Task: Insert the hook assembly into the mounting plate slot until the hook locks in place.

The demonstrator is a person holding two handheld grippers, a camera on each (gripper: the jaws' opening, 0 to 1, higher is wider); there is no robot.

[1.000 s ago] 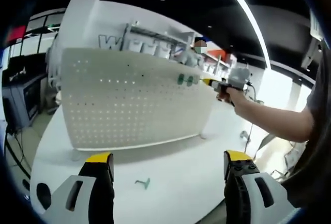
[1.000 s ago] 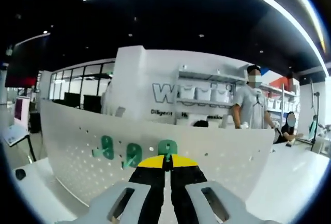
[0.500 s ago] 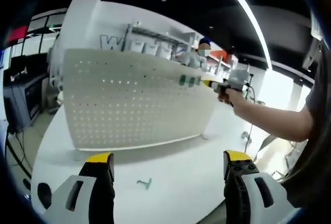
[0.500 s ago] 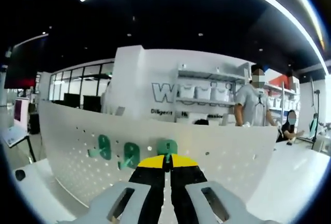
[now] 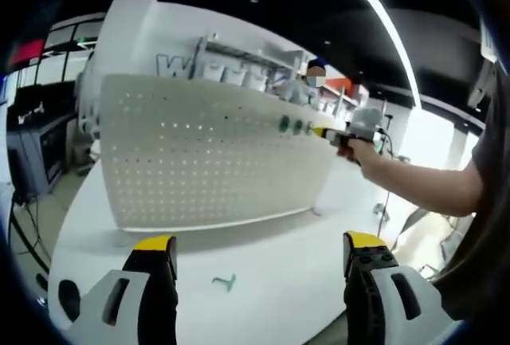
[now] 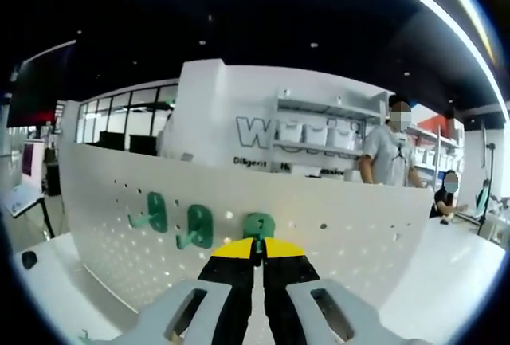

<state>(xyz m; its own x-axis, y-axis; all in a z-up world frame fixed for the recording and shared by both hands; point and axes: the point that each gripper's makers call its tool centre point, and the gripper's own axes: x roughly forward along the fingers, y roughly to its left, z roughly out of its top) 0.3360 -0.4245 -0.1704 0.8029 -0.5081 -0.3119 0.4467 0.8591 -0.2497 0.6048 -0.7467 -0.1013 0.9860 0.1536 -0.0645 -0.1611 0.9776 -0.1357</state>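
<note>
- Little had shifted since a second earlier: right gripper (image 6: 256,251) stayed clamped on the green plastic hook (image 6: 257,226), pressed against the white perforated mounting plate (image 6: 351,237) just ahead.
- Two green hooks (image 6: 177,221) already hung left of it; locking looked unfinished.
- Left gripper (image 5: 253,259) hung wide open, empty, a spare green hook (image 5: 225,283) on the white table (image 5: 287,265) between its jaws.

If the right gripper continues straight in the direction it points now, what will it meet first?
The right gripper is shut on a green hook held at the white pegboard. Straight ahead, the hook would probably press into the board first, beside two mounted green hooks. How much gap remains is unclear.
</note>
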